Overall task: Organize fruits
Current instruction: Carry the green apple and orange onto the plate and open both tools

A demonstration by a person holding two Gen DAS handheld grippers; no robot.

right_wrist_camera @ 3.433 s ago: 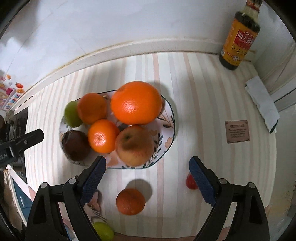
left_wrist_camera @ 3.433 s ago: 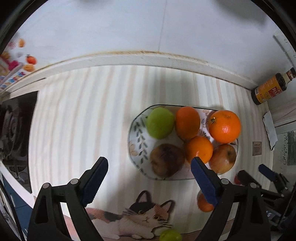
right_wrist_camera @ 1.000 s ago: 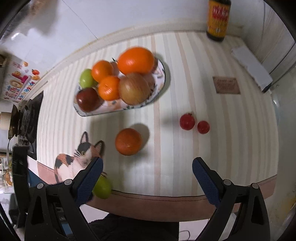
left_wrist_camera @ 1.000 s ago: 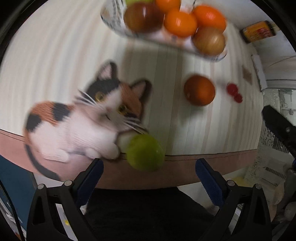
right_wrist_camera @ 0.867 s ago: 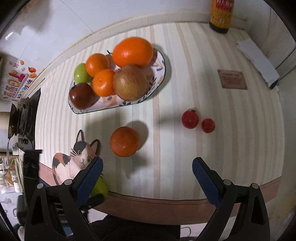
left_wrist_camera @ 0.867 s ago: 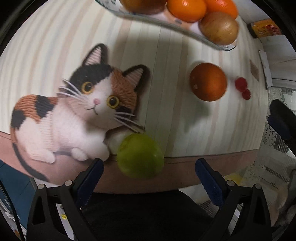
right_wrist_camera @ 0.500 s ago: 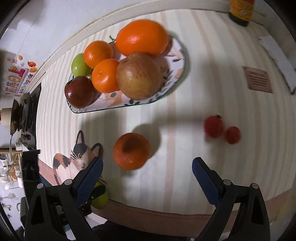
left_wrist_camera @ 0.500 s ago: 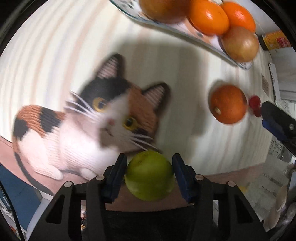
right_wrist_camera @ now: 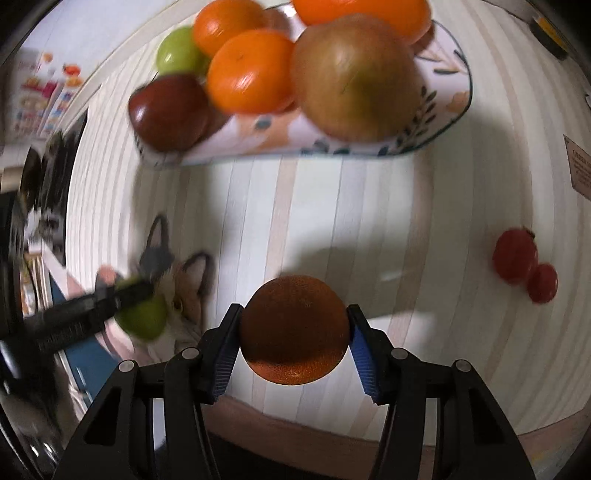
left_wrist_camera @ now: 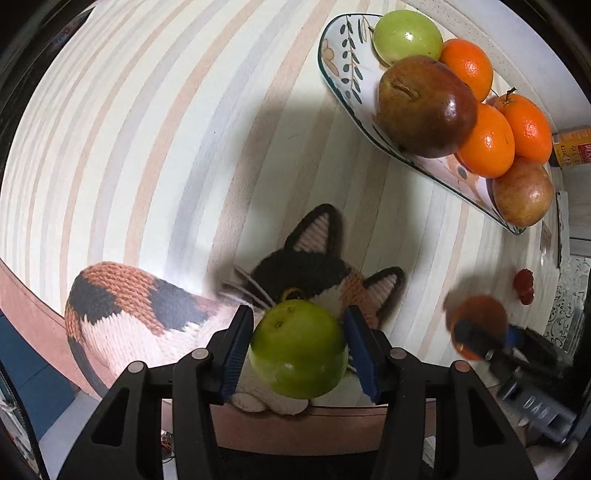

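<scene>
left gripper (left_wrist_camera: 299, 347) fingers pinch the green fruit (left_wrist_camera: 299, 350) & right gripper (right_wrist_camera: 293, 338) the orange (right_wrist_camera: 293, 330), both above bench (left_wrist_camera: 147, 147), plate (left_wrist_camera: 341, 74) at 1 o'clock; round, smooth, prob slippery, so grip across widest part.

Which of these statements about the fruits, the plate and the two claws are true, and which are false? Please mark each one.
1. The left claw is shut on a green fruit. True.
2. The right claw is open and holds nothing. False: it is shut on an orange.
3. Two small red fruits lie on the table, outside the plate. True.
4. The plate holds only oranges. False: a second green fruit and two brownish fruits lie on it too.
5. A cat picture is printed on the table cover. True.
</scene>
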